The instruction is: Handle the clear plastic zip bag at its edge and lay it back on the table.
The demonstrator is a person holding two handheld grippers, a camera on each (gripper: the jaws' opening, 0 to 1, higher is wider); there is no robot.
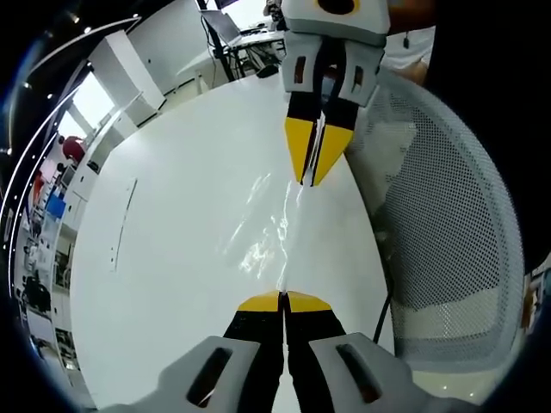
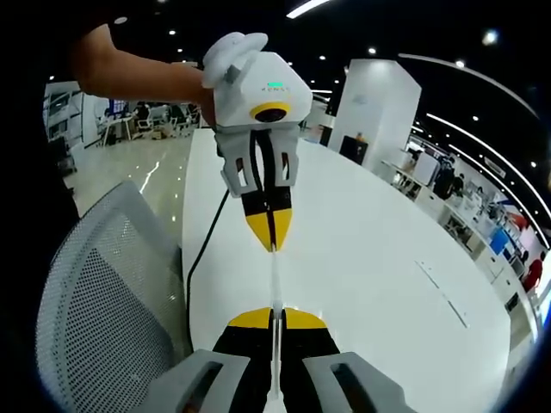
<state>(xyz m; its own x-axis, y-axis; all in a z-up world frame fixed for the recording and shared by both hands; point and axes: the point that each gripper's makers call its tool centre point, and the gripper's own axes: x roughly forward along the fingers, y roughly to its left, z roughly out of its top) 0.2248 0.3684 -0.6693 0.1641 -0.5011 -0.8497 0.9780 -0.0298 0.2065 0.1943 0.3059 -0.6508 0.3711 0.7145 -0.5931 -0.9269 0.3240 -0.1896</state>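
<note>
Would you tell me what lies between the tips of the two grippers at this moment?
The clear zip bag spans the gap, stretched edge-on from the left gripper to the right gripper above the white table. It shows as glints in the left gripper view, a thin line in the right gripper view.

The surface (image 1: 172, 258) was a large white top with a rounded edge, smooth and glossy, and it reflected the ceiling lights. A thin grey line with small dots (image 1: 123, 224) ran along it in the left gripper view. A black cable (image 2: 200, 258) hung along its near edge in the right gripper view. A mesh chair (image 1: 448, 241) stood just beside the surface.
</note>
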